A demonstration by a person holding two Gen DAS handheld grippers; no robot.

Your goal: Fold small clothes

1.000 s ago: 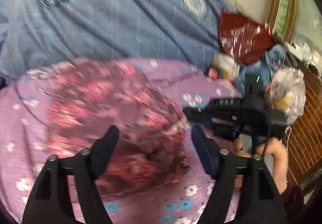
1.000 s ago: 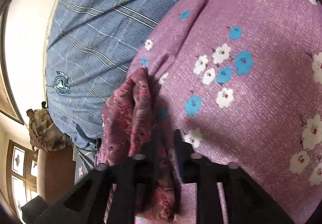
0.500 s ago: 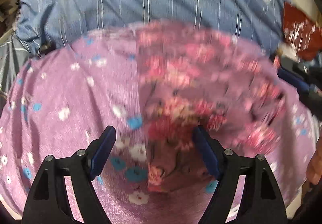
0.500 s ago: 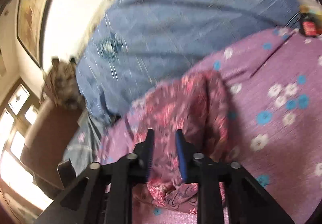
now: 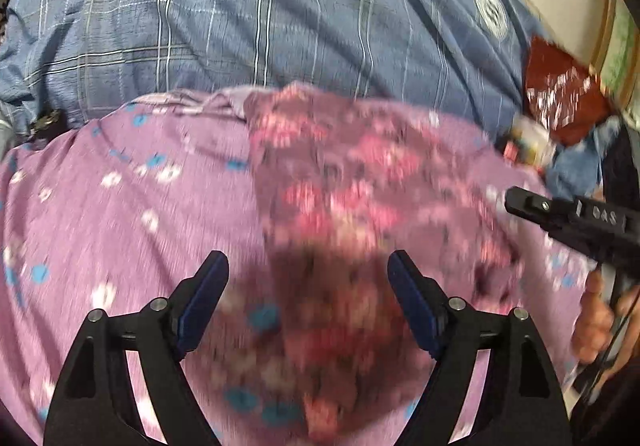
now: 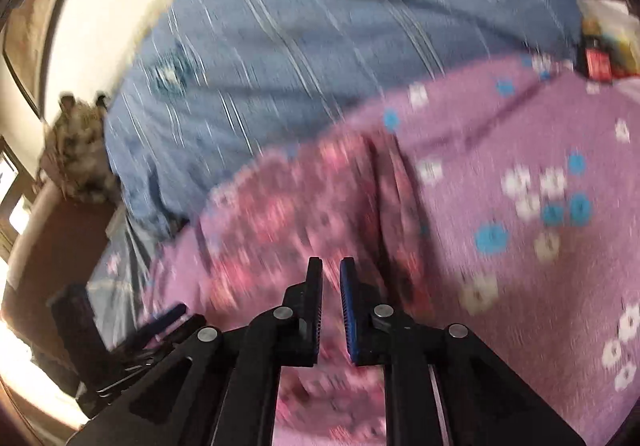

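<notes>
- The right claw [image 6: 331, 310] has let the garment go. A second ago its jaws pinched a bunched ridge of the floral garment [image 5: 360, 205]; now they stand over it with only a thin gap, and they're closing with nothing visible between them.
- No cloth hangs from the right claw's pads in its own view. The pink-and-red printed fabric lies below and beyond the tips.
- In the left wrist view the right claw [image 5: 516, 203] sits off at the right edge, above the cloth, with the person's hand [image 5: 596, 322] gripping its handle.
- The garment [image 6: 304, 213] itself has changed shape: from a gathered hump a second ago to a flatter panel, spread on the purple flowered sheet [image 5: 120, 230] that covers the bed.
- Its left edge runs fairly straight down the middle of the left view, which reads like a fold just laid over, though motion blur hides the layers.
- The left claw [image 5: 308, 298] has swung in over the near part of the garment. Its jaws are wide apart, blue pads either side of a shadowed patch of the cloth, gripping nothing.
- Behind, the blue plaid quilt [image 5: 280, 25] fills the back of the bed, and a dark red bag [image 5: 560, 105] sits at the right.
- My read: one fold is down and released, so the next job is likely a fresh grip on the near end to bring it over.
- Watch for the light fabric slipping back open while neither claw holds it.
</notes>
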